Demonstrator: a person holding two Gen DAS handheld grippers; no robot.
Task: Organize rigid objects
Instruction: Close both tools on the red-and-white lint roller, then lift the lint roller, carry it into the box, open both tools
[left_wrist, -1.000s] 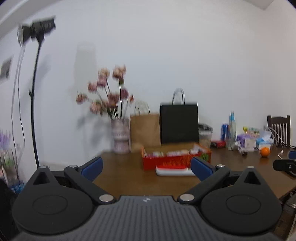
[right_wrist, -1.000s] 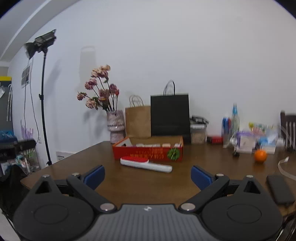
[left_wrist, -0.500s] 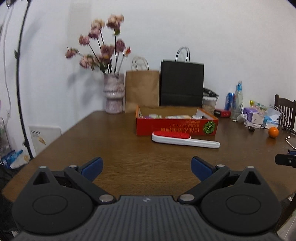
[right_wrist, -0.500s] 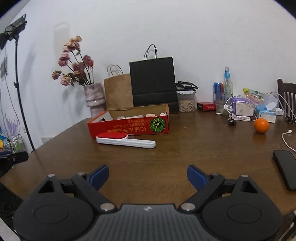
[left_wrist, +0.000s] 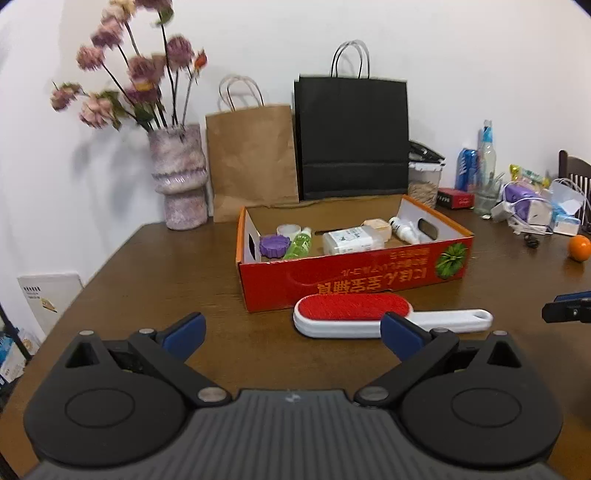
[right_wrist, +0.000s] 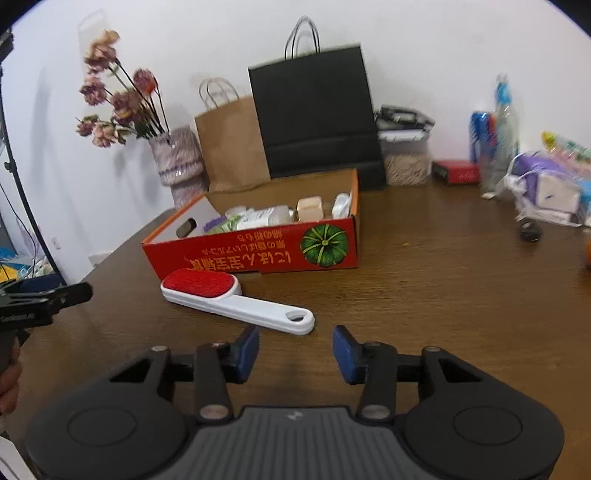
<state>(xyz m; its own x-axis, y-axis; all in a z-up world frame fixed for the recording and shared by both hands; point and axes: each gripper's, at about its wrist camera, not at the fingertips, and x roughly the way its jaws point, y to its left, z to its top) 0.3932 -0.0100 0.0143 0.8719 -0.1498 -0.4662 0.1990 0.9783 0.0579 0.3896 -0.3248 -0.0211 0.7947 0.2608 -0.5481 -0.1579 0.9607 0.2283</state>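
Note:
A white lint brush (left_wrist: 369, 317) (right_wrist: 236, 301) with a red pad lies flat on the brown table, just in front of a red cardboard box (left_wrist: 354, 280) (right_wrist: 258, 254). Small bottles, a purple lid and a white container lie in the box. My left gripper (left_wrist: 291, 332) stands open above the table, near the brush's head, with nothing between its fingers. My right gripper (right_wrist: 295, 350) hovers just short of the brush's handle end; its jaws are closing and hold nothing. The left gripper's tip (right_wrist: 48, 299) shows at the left edge of the right wrist view.
Behind the box stand a brown paper bag (left_wrist: 253, 155), a black paper bag (left_wrist: 352, 136) and a vase of flowers (left_wrist: 181, 177). Bottles, a can, a red packet and cables crowd the back right. An orange (left_wrist: 578, 248) lies at the right.
Both grippers moved forward over the table and tilted down, so box and brush now loom close. The right gripper's fingers have narrowed.

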